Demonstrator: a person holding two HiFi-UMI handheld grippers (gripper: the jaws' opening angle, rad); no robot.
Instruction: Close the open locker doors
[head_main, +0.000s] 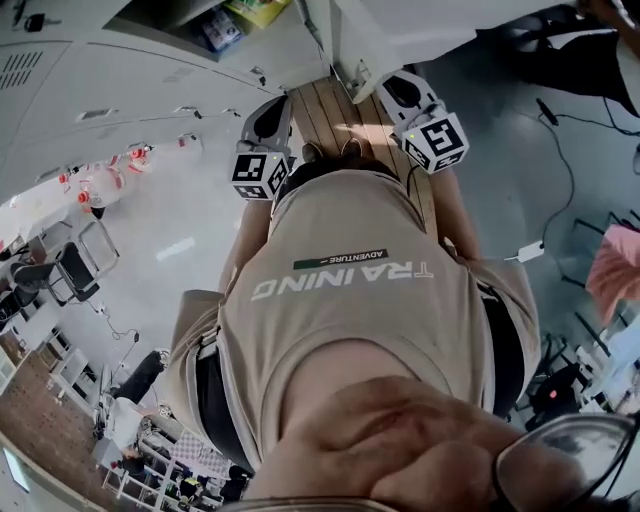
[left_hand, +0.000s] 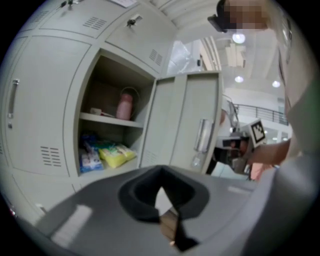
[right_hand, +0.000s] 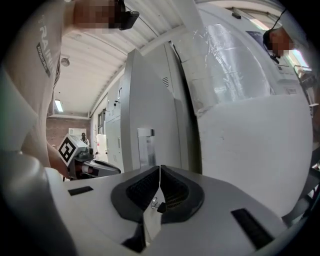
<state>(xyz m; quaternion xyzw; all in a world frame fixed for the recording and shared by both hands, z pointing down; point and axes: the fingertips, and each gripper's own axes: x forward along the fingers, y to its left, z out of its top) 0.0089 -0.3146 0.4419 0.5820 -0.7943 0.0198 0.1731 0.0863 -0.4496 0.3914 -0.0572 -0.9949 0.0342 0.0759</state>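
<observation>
You are holding the left gripper (head_main: 268, 112) and right gripper (head_main: 400, 92) side by side ahead of your torso, at the upper centre of the head view, each with fingers clenched on nothing. The open locker door (left_hand: 187, 120) is standing ajar mid-frame in the left gripper view, right of its shelves (left_hand: 106, 120).

Grey locker door (left_hand: 176, 120) wide open

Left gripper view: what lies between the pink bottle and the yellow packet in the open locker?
The shelf board: the pink bottle stands on it, the yellow packet lies beneath. The left gripper view shows it.
</observation>
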